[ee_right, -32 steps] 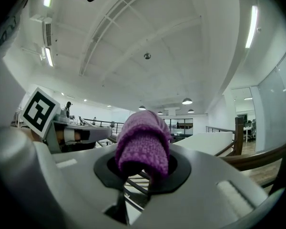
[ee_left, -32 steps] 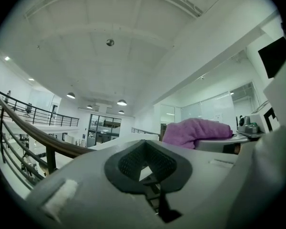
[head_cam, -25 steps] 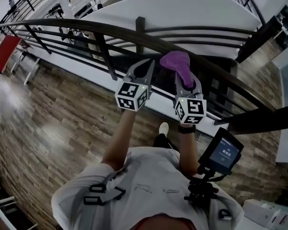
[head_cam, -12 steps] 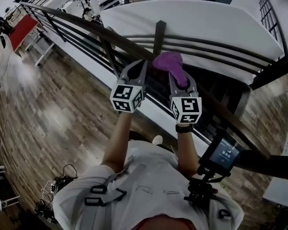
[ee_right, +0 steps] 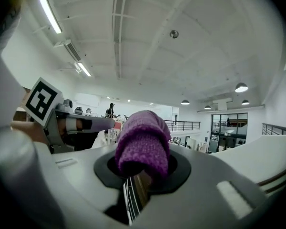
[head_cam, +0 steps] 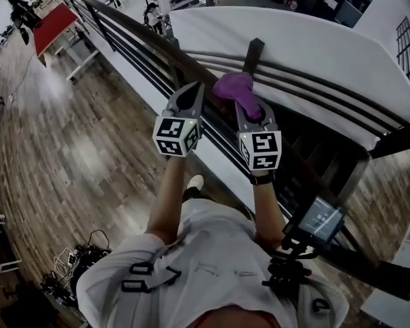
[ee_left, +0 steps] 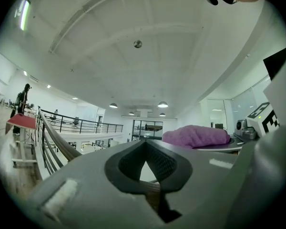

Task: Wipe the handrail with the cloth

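Two grippers side by side above a white-shirted torso (head_cam: 212,265). Left gripper (head_cam: 191,93) with jaws closed together on nothing, tips at the dark handrail (head_cam: 133,26). Right gripper (head_cam: 251,111) clamped on a bunched purple cloth (head_cam: 234,87), the wad pushed out past the jaw tips and lying at the rail, just beside an upright post (head_cam: 251,53). Below, wood-plank floor (head_cam: 75,156). Farther off, a red table (head_cam: 51,26) and a white curved balcony wall (head_cam: 314,46).
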### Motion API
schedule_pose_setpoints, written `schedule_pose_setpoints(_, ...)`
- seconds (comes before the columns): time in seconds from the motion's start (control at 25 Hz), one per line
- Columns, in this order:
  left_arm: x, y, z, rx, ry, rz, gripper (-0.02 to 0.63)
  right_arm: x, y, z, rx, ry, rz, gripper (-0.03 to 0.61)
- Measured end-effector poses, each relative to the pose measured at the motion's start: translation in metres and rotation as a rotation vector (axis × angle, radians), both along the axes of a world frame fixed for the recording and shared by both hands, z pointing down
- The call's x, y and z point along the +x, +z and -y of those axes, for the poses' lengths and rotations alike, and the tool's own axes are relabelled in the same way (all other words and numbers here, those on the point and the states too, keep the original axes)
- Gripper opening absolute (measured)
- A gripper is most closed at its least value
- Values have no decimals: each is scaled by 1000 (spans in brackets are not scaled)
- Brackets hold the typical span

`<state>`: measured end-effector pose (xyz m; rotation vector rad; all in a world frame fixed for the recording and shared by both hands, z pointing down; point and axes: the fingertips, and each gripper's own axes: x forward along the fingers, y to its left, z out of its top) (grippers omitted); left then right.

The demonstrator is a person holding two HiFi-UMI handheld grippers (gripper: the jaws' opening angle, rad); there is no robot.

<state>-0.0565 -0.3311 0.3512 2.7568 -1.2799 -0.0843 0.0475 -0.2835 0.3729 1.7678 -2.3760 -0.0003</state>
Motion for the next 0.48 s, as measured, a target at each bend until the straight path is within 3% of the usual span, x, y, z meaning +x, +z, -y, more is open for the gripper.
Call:
schedule_pose_setpoints(0.24, -43, -5, 53, 8, -58, -3, 0, -39, 0, 75, -41, -100, -64, 74)
schedule_pose_setpoints(0.48, -76, 6, 78, -3, -86, 5, 0, -61, 21, 165, -166, -233, -192, 72)
